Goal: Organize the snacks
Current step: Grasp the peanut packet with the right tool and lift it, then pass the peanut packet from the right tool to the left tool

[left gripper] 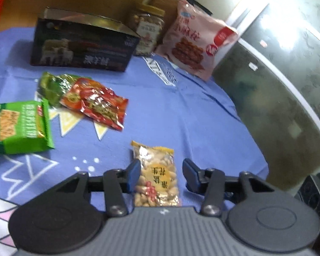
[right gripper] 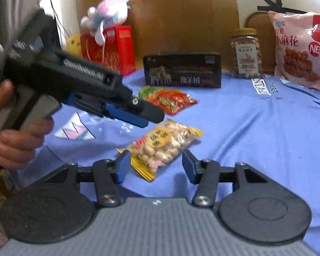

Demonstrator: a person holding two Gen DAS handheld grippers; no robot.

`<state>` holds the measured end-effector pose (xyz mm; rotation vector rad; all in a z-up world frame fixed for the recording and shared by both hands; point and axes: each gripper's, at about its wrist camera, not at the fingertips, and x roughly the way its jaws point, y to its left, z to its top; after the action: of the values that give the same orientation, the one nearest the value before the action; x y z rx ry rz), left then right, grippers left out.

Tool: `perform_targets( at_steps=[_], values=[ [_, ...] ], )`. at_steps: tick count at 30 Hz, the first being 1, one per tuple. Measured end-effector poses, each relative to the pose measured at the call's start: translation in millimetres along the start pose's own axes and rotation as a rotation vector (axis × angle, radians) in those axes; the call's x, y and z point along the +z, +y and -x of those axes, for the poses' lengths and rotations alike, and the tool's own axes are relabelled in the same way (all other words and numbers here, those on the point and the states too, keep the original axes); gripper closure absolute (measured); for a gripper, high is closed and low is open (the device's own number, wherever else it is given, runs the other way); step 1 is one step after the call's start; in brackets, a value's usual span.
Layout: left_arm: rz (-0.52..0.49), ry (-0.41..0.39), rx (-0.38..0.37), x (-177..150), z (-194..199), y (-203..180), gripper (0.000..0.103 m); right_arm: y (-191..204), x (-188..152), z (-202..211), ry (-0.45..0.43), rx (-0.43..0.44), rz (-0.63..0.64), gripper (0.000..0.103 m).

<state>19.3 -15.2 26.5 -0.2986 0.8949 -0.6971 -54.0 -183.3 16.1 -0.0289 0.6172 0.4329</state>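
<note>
A clear peanut bag (left gripper: pixel 157 177) with a yellow label lies on the blue cloth; it also shows in the right wrist view (right gripper: pixel 164 143). My left gripper (left gripper: pixel 161 173) is open, its blue fingers on either side of the bag, just above it. In the right wrist view the left gripper (right gripper: pixel 136 115) hovers over the bag's far end. My right gripper (right gripper: pixel 156 166) is open and empty, just short of the bag's near end. A red packet (left gripper: pixel 96 104), a green foil packet (left gripper: pixel 53 85) and a green cracker pack (left gripper: pixel 19 125) lie to the left.
A dark box (left gripper: pixel 83 47), a nut jar (left gripper: pixel 148 32) and a pink twist-snack bag (left gripper: pixel 194 42) stand along the back. A red gift box (right gripper: pixel 111 49) with a plush toy (right gripper: pixel 106 17) is at the back left. The table edge (left gripper: pixel 245 128) runs on the right.
</note>
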Motion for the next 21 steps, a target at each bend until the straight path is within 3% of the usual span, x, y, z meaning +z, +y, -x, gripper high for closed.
perform_targets(
  at_steps=[5, 6, 10, 15, 21],
  values=[
    [0.025, 0.013, 0.013, -8.5, -13.8, 0.0, 0.065, -0.9, -5.0, -11.1, -0.048, 0.025, -0.019, 0.046],
    [0.020, 0.011, 0.017, -8.5, -14.6, -1.8, 0.070, -2.5, -5.2, -12.9, -0.057, 0.021, -0.030, 0.048],
    [0.043, 0.009, -0.001, -7.2, -15.5, -1.9, 0.075, -5.6, -3.7, -11.3, -0.066, 0.015, -0.092, 0.056],
    [0.049, -0.012, -0.027, -4.0, -14.5, -7.7, 0.076, -0.3, -1.4, -5.3, -0.088, -0.021, -0.100, 0.063],
    [0.025, -0.046, -0.053, 6.5, -7.9, -19.3, 0.077, 0.2, 6.5, 3.3, -0.135, -0.054, -0.093, 0.064]
  ],
)
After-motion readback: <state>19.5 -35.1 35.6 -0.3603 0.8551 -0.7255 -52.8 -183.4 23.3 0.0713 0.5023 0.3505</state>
